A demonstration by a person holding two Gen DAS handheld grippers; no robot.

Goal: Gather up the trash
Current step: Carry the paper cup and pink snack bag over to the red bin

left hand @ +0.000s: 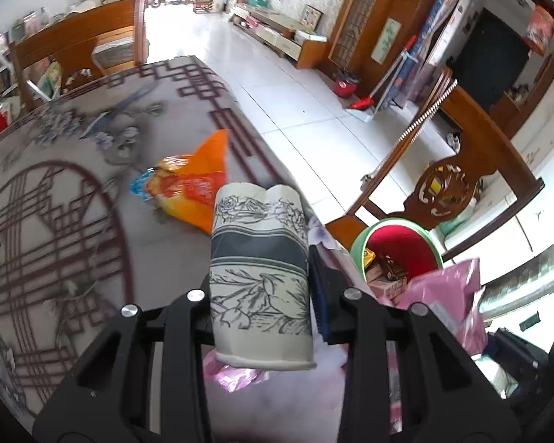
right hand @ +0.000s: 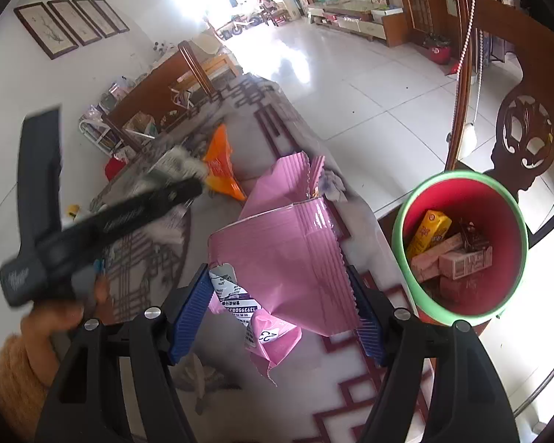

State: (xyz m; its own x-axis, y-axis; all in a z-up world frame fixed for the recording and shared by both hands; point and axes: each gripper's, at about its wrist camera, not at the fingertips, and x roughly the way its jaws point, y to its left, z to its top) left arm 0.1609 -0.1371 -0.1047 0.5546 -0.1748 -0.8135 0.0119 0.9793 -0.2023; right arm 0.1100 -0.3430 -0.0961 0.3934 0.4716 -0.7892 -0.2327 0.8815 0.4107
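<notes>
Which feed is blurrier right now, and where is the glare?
Right wrist view: the left claw is motion-smeared, the pink plastic mailer bag sharp, glare on the white floor tiles. Left wrist view: the printed paper cup is crisp, the far doorway blown out.

The paper cup (left hand: 260, 273) looks matt; the pink mailer bag (right hand: 288, 254) is glossy, creased plastic; the bin (right hand: 513, 221) is smooth plastic; the floor (left hand: 299, 85) is glossy tile.

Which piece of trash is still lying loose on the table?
The orange snack wrapper. It lies flat on the table, ungripped, while the paper cup is in the left gripper and the pink mailer bag in the right gripper.
</notes>
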